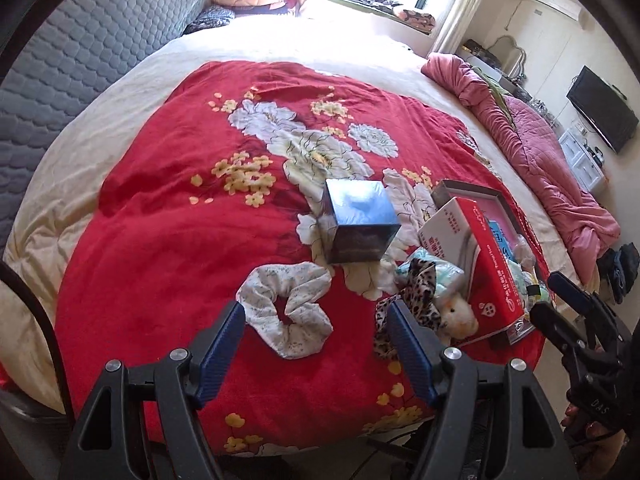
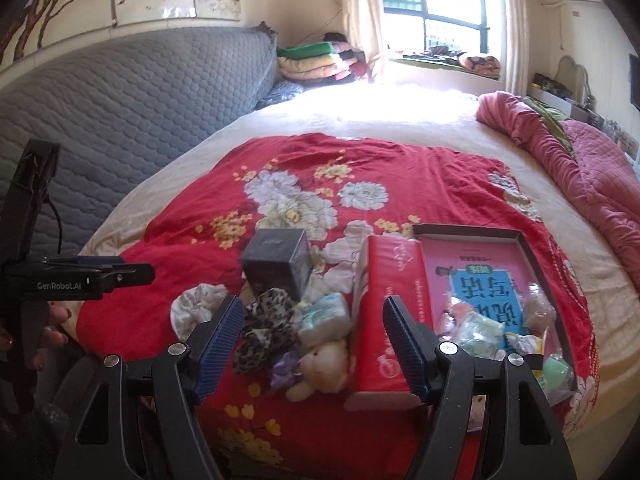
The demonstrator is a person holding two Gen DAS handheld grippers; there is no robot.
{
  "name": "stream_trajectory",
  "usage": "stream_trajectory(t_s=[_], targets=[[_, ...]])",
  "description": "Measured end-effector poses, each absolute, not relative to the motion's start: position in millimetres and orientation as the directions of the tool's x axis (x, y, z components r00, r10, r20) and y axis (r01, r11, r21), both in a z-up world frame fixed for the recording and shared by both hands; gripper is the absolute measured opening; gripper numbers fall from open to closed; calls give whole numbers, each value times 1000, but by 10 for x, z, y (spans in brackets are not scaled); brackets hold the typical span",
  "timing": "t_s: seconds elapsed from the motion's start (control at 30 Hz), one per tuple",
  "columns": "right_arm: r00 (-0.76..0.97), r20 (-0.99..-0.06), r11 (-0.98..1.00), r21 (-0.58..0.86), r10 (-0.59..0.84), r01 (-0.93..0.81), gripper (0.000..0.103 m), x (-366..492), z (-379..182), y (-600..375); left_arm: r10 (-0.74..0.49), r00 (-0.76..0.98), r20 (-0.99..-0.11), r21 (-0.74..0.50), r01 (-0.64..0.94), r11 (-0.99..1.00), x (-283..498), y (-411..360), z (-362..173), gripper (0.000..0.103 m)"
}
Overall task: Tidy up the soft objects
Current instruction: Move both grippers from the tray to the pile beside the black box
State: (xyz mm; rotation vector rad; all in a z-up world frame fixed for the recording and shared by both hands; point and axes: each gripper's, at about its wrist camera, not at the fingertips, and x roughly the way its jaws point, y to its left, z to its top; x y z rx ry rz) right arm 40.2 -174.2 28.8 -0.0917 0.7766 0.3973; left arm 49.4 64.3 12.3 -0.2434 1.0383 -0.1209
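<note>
Nothing is gripped yet, so this looks like the approach stage of sorting the soft things spread over the red floral blanket [image 1: 168,208] on the bed. The left gripper [image 1: 316,320] hangs above the white floral fabric scrunchie [image 1: 286,308], its jaws spread wide and empty, apparently clear of the cloth, with the scrunchie lying between and just beyond them. To the right of it lie a leopard-print fabric scrunchie [image 2: 264,320], a pale blue-green soft packet [image 2: 324,318] and a small cream plush toy [image 2: 322,368], all crowded against the red cardboard carton [image 2: 390,308], with a dark cube-shaped box [image 1: 358,224] on the far side of them. The right gripper [image 2: 312,332] hovers over this cluster, jaws likewise spread and holding nothing. Farther right sits a shallow open box with a pink-lined floor [image 2: 516,240], already holding some small wrapped items, which is probably where the soft pieces belong. The next move likely calls for lowering one pair of jaws around a single item, the white scrunchie being the most isolated, and pinching only its fabric without catching the blanket below.
</note>
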Motion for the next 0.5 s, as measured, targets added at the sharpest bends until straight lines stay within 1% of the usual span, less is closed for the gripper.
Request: stream_trajectory(t_s=[0.13, 0.2, 0.37, 0.43, 0.5], targets=[[591, -748, 899, 17, 302, -437, 74, 363, 54, -1481, -202, 471, -859, -251, -42, 967, 479, 716, -101, 73], [581, -764, 886, -26, 281, -463, 74, 320, -48, -1429, -232, 458, -858, -278, -36, 960, 456, 699, -169, 73], [570, -801, 845, -166, 185, -508, 74, 213, -375, -1400, -331, 434, -838, -332, 75, 940, 516, 362, -205, 72], [576, -799, 825, -202, 173, -528, 74, 194, -466, -1414, -371, 417, -830, -353, 123, 928, 608, 173, -228, 73], [592, -796, 796, -274, 127, -539, 74, 186, -536, -1401, -384, 380, -842, -353, 151, 923, 727, -11, -304, 72]])
